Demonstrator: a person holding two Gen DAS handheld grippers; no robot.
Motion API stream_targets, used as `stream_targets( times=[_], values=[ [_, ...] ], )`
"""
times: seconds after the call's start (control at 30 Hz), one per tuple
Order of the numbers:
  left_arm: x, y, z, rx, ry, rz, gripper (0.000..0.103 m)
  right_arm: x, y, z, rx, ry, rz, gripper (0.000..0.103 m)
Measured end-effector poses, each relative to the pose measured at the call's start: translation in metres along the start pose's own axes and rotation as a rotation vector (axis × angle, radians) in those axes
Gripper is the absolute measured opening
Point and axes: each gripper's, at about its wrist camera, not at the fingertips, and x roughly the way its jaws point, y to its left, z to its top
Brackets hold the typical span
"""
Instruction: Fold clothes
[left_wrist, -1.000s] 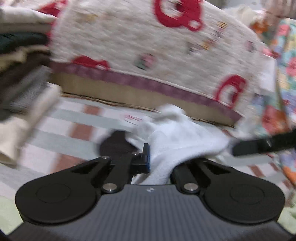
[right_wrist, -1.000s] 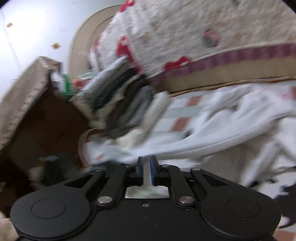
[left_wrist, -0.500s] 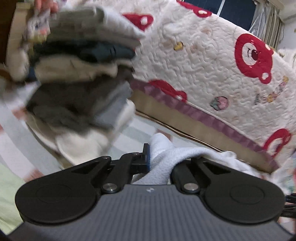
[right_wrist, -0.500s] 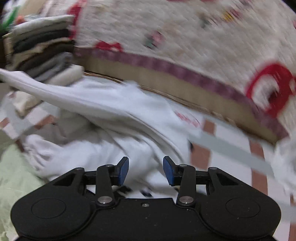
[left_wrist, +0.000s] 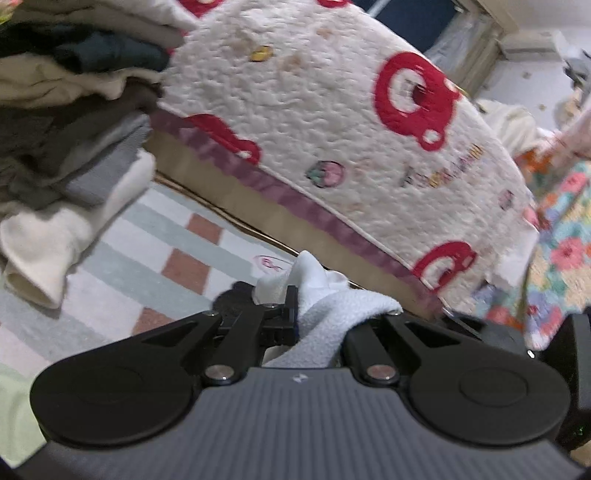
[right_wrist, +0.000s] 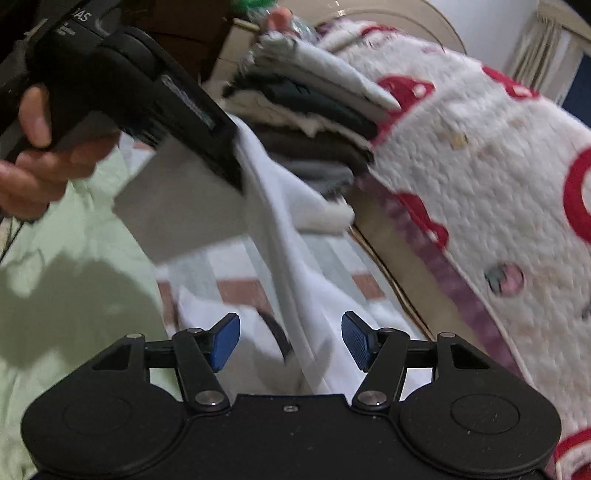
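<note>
Since the frame 0.5 s earlier, the left wrist view had swung rightward: the stack of folded garments in cream, black, brown and grey had slid to the upper-left edge, and more of the cream quilted bedcover w/ red cartoon motifs filled the centre. The right gripper's blue-padded fingers, already apart, had spread wider.

Left gripper: clamped on a bunched fold of the white fleecy garment; cloth bulged above and below the fingertips and covered the right finger. Beneath it lay the striped mat w/ grey bands and terracotta squares.

Right gripper: wide apart, holding nothing. In the right wrist view the white garment hung as a taut band from the left gripper's black body down between the right gripper's spread fingers, touching neither pad as far as could be seen; its lower part spread on the mat. A dark curved mark showed on the cloth nr. the left pad.

A hand gripped the left tool's handle at upper left. The folded stack sat beside the bedcover; pale green sheet at left. Motion blur softened edges in both views.
</note>
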Motion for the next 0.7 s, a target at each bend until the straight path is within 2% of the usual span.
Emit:
stream_targets(
  times=[0.03, 0.1, 0.13, 0.17, 0.2, 0.23, 0.27, 0.33, 0.43, 0.7],
  values=[
    [0.001, -0.002, -0.001, 0.01, 0.011, -0.015, 0.002, 0.001, 0.005, 0.007, -0.014, -0.016, 0.025, 0.062],
    [0.005, -0.006, -0.006, 0.042, 0.034, -0.035, 0.003, 0.005, -0.011, 0.01, 0.091, -0.057, 0.087, 0.044],
    [0.007, -0.007, -0.008, 0.056, 0.034, -0.019, 0.005, 0.009, -0.028, 0.009, 0.182, -0.065, 0.118, 0.017],
    [0.011, -0.008, -0.012, 0.081, 0.043, 0.004, 0.009, 0.012, -0.042, 0.007, 0.266, -0.052, 0.135, 0.004],
    [0.014, -0.01, -0.015, 0.106, 0.053, 0.027, 0.013, 0.015, -0.061, 0.001, 0.351, -0.045, 0.137, 0.004],
    [0.017, -0.011, -0.018, 0.132, 0.061, 0.051, 0.024, 0.018, -0.081, -0.004, 0.435, -0.037, 0.139, 0.004],
    [0.02, -0.012, -0.022, 0.155, 0.064, 0.073, 0.03, 0.017, -0.097, -0.011, 0.489, -0.033, 0.116, 0.004],
    [0.026, -0.013, -0.029, 0.2, 0.07, 0.118, 0.03, 0.009, -0.137, -0.028, 0.589, -0.007, 0.015, 0.004],
    [0.034, -0.01, -0.033, 0.197, 0.087, 0.145, 0.031, -0.009, -0.186, -0.054, 0.695, 0.022, -0.137, 0.004],
    [0.062, -0.014, -0.049, 0.183, 0.179, 0.095, 0.036, -0.101, -0.306, -0.144, 0.778, 0.08, -0.638, 0.004]
  ],
)
